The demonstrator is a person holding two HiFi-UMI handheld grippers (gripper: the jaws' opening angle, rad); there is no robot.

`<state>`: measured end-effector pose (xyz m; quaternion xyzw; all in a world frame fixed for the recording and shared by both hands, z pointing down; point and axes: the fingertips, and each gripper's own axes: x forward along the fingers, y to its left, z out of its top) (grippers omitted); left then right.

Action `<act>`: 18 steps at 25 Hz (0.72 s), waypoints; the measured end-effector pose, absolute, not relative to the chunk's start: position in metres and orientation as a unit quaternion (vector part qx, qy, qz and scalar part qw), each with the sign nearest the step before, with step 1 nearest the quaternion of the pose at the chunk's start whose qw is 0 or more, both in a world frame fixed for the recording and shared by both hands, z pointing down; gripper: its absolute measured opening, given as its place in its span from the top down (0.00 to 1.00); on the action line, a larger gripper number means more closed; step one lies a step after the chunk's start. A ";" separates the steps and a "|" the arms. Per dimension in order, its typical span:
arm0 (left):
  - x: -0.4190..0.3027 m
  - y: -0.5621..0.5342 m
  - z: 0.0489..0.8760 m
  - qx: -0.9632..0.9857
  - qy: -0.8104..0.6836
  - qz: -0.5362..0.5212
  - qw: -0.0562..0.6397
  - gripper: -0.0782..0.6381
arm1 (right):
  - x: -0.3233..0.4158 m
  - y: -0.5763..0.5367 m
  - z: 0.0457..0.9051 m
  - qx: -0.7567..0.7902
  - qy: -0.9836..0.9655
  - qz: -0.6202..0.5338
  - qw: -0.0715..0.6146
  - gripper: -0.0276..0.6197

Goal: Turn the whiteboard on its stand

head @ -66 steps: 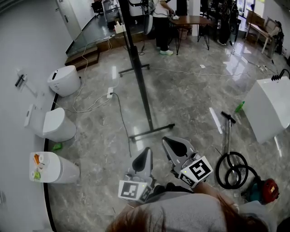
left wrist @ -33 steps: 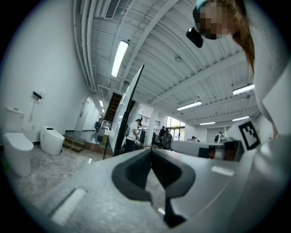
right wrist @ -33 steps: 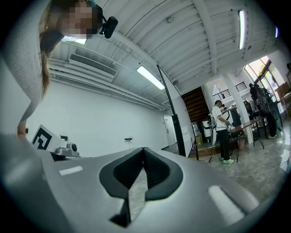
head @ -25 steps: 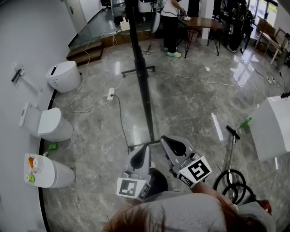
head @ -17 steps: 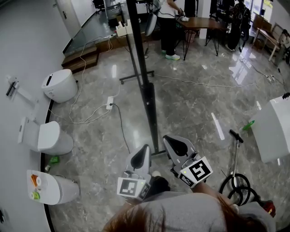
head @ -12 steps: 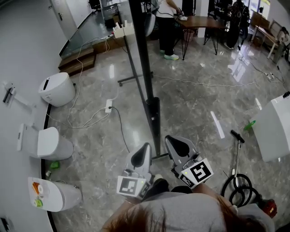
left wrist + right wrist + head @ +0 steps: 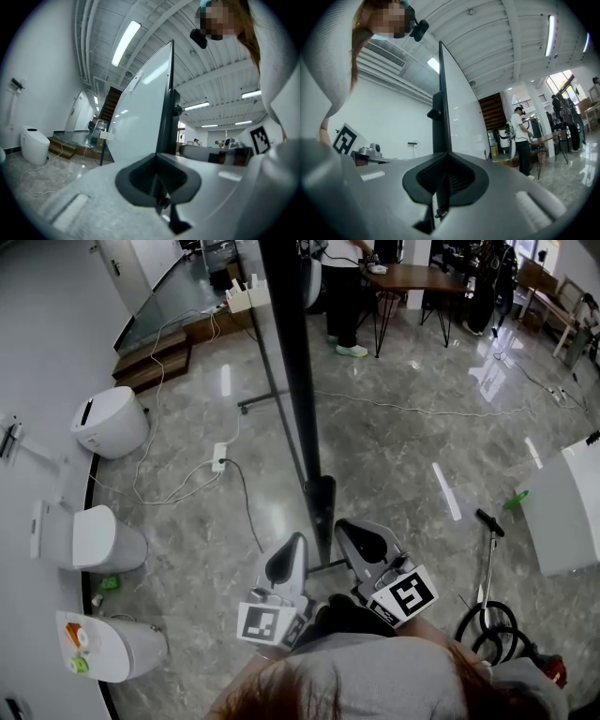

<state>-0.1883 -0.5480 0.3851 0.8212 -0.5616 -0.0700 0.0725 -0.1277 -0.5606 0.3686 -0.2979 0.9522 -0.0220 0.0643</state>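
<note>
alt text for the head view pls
A whiteboard stands edge-on on its stand on a glossy floor; at its near end a person holds the left gripper and right gripper side by side. Toilets line the left wall.

The left gripper (image 7: 290,551) and the right gripper (image 7: 359,538) are pointing level, side by side, each sitting just to its own side of the whiteboard's (image 7: 292,381) near edge. Both are holding their jaws together, gripping nothing.

The whiteboard (image 7: 291,381), well ahead before, now stands edge-on just beyond the left tool (image 7: 289,549) and right tool (image 7: 356,535), which have both closed in on it.
</note>
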 end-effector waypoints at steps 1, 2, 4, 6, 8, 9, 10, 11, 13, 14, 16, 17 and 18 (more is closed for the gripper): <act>-0.190 -0.550 0.384 0.819 -0.564 -0.070 0.073 0.89 | -0.130 -0.558 0.364 -0.279 0.957 -0.008 0.075 0.95; -0.192 -0.552 0.383 0.817 -0.567 -0.071 0.072 0.89 | -0.131 -0.555 0.358 -0.258 0.962 0.008 0.090 0.95; -0.196 -0.555 0.382 0.812 -0.575 -0.072 0.068 0.89 | -0.130 -0.552 0.351 -0.234 0.966 0.024 0.109 0.84; -0.200 -0.556 0.385 0.808 -0.582 -0.071 0.065 0.89 | -0.127 -0.556 0.352 -0.234 0.966 0.019 0.109 0.75; -0.200 -0.558 0.387 0.804 -0.586 -0.073 0.068 0.89 | -0.130 -0.558 0.350 -0.233 0.967 0.016 0.106 0.72; -0.201 -0.559 0.387 0.803 -0.587 -0.074 0.068 0.89 | -0.133 -0.559 0.350 -0.233 0.967 0.014 0.100 0.69; -0.202 -0.560 0.386 0.802 -0.588 -0.074 0.067 0.89 | -0.138 -0.560 0.351 -0.236 0.967 0.014 0.092 0.65; -0.204 -0.560 0.385 0.801 -0.591 -0.075 0.065 0.89 | -0.143 -0.562 0.351 -0.239 0.967 0.014 0.083 0.63; -0.210 -0.560 0.384 0.797 -0.596 -0.074 0.065 0.89 | -0.155 -0.568 0.353 -0.246 0.967 0.014 0.069 0.62; -0.212 -0.559 0.385 0.795 -0.598 -0.074 0.066 0.89 | -0.160 -0.571 0.353 -0.248 0.967 0.014 0.064 0.62; -0.215 -0.558 0.386 0.793 -0.601 -0.073 0.068 0.89 | -0.170 -0.576 0.355 -0.250 0.966 0.013 0.058 0.62; -0.216 -0.557 0.387 0.792 -0.602 -0.072 0.069 0.89 | -0.175 -0.578 0.356 -0.252 0.966 0.011 0.057 0.62; -0.218 -0.556 0.387 0.792 -0.603 -0.071 0.069 0.89 | -0.179 -0.580 0.356 -0.253 0.966 0.009 0.058 0.62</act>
